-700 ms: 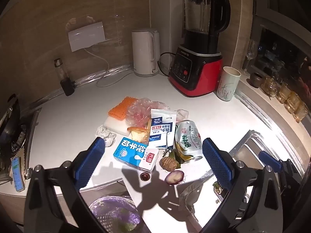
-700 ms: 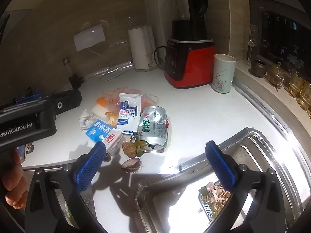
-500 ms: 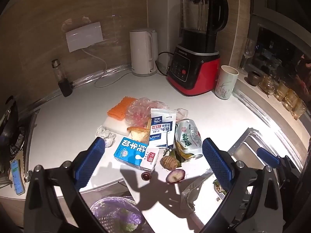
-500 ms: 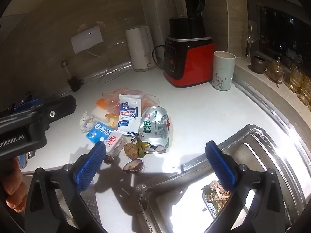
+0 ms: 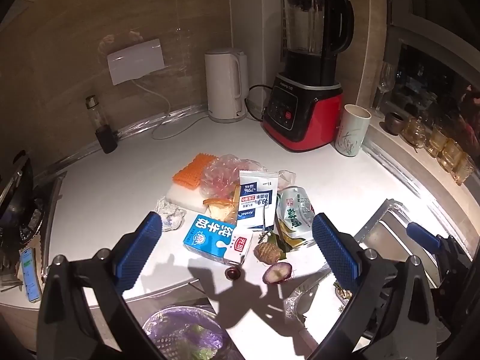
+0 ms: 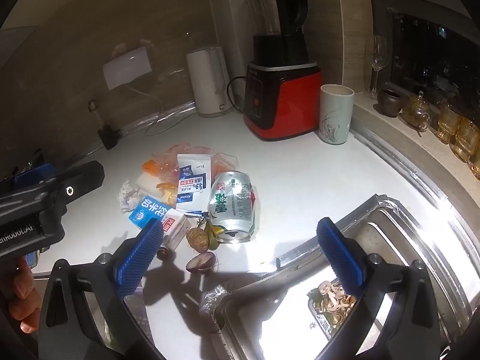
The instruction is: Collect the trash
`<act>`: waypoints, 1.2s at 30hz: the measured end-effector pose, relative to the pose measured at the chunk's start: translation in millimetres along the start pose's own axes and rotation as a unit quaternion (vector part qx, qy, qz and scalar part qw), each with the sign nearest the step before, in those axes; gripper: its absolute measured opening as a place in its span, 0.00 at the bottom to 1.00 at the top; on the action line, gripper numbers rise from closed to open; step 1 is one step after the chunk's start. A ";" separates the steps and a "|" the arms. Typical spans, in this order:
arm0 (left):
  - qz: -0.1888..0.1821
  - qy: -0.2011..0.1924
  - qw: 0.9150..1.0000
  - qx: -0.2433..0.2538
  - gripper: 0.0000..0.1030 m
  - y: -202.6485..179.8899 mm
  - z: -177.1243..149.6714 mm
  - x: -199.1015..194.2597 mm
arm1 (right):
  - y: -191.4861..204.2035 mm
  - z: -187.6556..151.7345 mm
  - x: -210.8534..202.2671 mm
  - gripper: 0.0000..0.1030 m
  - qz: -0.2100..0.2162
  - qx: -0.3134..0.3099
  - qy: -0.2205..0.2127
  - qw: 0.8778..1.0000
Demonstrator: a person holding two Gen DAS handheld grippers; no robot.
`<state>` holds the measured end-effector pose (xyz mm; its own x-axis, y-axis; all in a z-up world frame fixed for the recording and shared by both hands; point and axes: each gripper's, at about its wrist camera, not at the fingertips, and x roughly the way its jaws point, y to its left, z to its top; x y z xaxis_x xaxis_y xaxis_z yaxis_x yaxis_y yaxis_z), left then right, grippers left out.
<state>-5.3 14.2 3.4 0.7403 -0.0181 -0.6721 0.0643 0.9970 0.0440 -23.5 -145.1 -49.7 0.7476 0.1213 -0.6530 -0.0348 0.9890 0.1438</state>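
A heap of trash lies on the white counter (image 5: 114, 180): a blue milk carton (image 5: 217, 238), a crushed green can (image 5: 295, 213), a white alcohol-wipe packet (image 5: 256, 199), crumpled plastic (image 5: 222, 174), an orange sponge (image 5: 193, 172), a paper wad (image 5: 171, 214), fruit scraps (image 5: 276, 271). The can (image 6: 234, 207) and carton (image 6: 156, 214) also show in the right wrist view. My left gripper (image 5: 237, 249) is open and empty, above the heap's near side. My right gripper (image 6: 240, 255) is open and empty, to the right of the left gripper (image 6: 45, 198).
A purple-lined bin (image 5: 183, 336) sits below the counter edge. A steel sink (image 6: 375, 270) with a dish of scraps is on the right. A red blender (image 5: 303, 114), white kettle (image 5: 226, 85), cup (image 5: 352, 130) and glasses (image 5: 444, 147) stand at the back.
Both grippers have drawn back and up a little, so the heap sits slightly farther away. Both stay open and empty.
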 end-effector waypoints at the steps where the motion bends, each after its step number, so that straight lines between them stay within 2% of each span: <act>1: 0.001 -0.004 1.000 -0.001 0.93 0.1 0.1 -1.2 | 1.1 0.1 -0.5 0.98 -0.001 -0.002 0.000 1.000; 5: -0.004 -0.008 1.000 -0.009 0.93 2.2 2.7 -3.8 | 4.7 1.7 0.2 0.98 -0.003 -0.013 0.003 1.000; 9: 0.007 -0.014 1.000 -0.004 0.93 -0.4 2.6 -1.9 | 5.7 1.5 5.0 0.98 -0.011 -0.021 0.006 1.000; 18: -0.002 -0.005 1.000 -0.005 0.93 0.6 -0.7 3.4 | 4.6 2.3 8.4 0.98 -0.014 -0.022 0.012 1.000; 36: -0.001 -0.001 1.000 0.004 0.93 3.5 -7.1 9.3 | 6.4 4.1 13.0 0.98 0.004 -0.023 0.016 1.000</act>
<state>-3.0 18.0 -7.9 0.7415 -0.0197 -0.6706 0.0711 0.9963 0.0493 -11.3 -137.5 -54.2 0.7250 0.1308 -0.6763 -0.0717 0.9908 0.1148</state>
